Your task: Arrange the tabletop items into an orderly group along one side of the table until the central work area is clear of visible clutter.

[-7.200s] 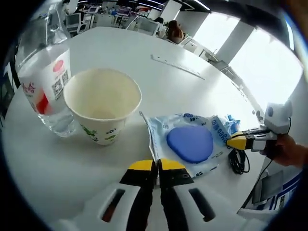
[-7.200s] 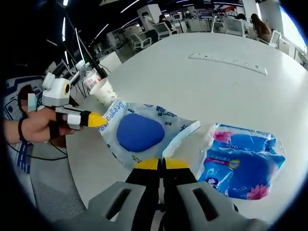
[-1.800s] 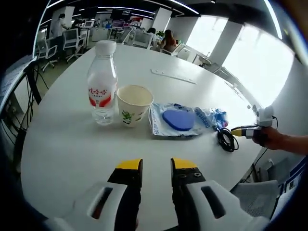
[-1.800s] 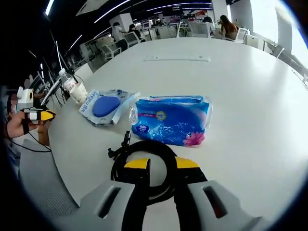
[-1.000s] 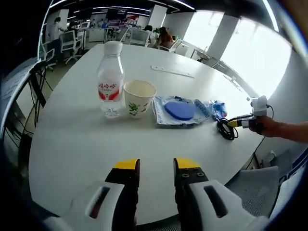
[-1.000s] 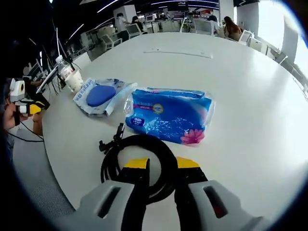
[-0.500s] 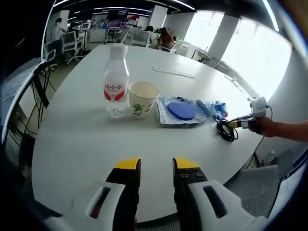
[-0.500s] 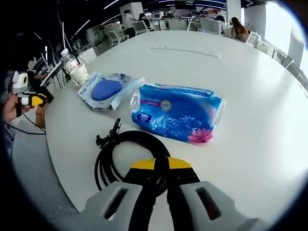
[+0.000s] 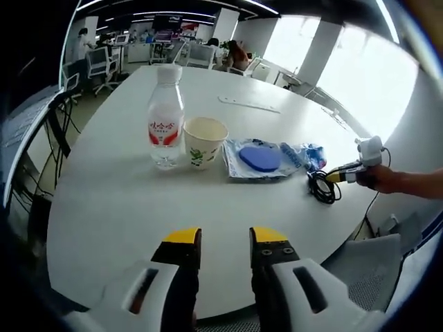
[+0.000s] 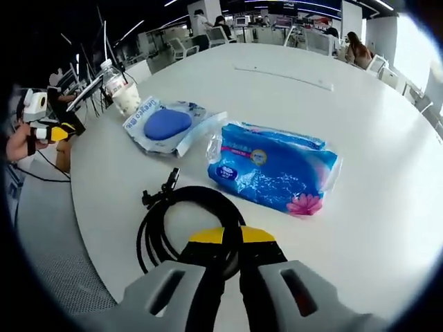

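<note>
Five items lined along the near side of a round white surface (image 9: 104, 200).
Ahead of the left hand-held gripper (image 9: 224, 238), parted and empty: one bottle (image 9: 166, 117), one paper cup (image 9: 203, 142), one blue-pad packet (image 9: 259, 159), one tissue pack (image 10: 275, 168), grouped for order. The right hand-held gripper (image 10: 231, 236) is clamped on one black cable coil (image 10: 183, 225), likely to place it.

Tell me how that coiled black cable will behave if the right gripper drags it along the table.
The black cable lies in loose, untied loops, so it will probably flop and uncoil rather than move as one piece. The right gripper looks shut on one strand, so the free plug end would likely trail behind.
</note>
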A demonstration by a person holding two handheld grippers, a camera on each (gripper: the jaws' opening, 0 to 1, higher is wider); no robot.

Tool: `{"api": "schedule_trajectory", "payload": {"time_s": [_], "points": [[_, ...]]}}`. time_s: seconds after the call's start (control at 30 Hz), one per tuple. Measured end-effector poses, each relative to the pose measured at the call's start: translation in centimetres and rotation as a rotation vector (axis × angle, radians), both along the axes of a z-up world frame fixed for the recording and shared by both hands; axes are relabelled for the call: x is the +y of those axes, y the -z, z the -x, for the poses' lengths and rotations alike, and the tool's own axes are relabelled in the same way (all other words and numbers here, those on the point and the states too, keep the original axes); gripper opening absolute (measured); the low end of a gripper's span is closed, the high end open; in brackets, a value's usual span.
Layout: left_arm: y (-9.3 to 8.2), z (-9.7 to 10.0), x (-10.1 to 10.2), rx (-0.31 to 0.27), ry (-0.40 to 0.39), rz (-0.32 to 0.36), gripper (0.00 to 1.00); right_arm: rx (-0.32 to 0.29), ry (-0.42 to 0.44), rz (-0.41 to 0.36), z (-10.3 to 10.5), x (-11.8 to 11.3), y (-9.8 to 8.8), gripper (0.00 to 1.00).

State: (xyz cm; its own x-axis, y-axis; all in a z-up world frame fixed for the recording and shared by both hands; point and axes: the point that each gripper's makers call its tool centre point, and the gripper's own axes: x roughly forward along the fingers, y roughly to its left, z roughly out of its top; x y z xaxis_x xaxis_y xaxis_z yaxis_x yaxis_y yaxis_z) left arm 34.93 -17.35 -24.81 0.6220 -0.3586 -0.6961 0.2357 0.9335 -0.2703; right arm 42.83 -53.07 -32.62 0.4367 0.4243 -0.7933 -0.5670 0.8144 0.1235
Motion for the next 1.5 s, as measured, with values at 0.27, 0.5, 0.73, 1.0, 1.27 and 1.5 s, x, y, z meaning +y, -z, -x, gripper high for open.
{"api": "schedule_trajectory", "payload": {"time_s": [0.27, 0.5, 0.73, 1.0, 1.27, 1.5], "points": [[0.1, 0.0, 0.1, 0.002, -0.001, 0.004, 0.26, 0.001, -0.048, 0.004, 0.2, 1.5, 0.0, 0.03], [0.0, 0.2, 0.0, 0.002, -0.001, 0.004, 0.26, 0.001, -0.072, 0.007, 0.5, 2.4, 0.1, 0.03], [0.1, 0.2, 0.1, 0.003, -0.005, 0.011, 0.26, 0.002, -0.054, -0.006, 0.1, 2.9, -0.1, 0.03], [0.2, 0.3, 0.0, 0.004, -0.008, 0.016, 0.26, 0.008, -0.032, -0.026, -0.2, 2.9, -0.1, 0.02], [-0.1, 0.2, -0.1, -0.001, -0.010, 0.018, 0.27, 0.004, -0.019, -0.039, -0.3, 2.5, -0.4, 0.03], [-0.1, 0.2, -0.1, -0.001, -0.009, 0.018, 0.27, 0.001, 0.025, -0.047, -0.8, 1.5, -0.8, 0.07]]}}
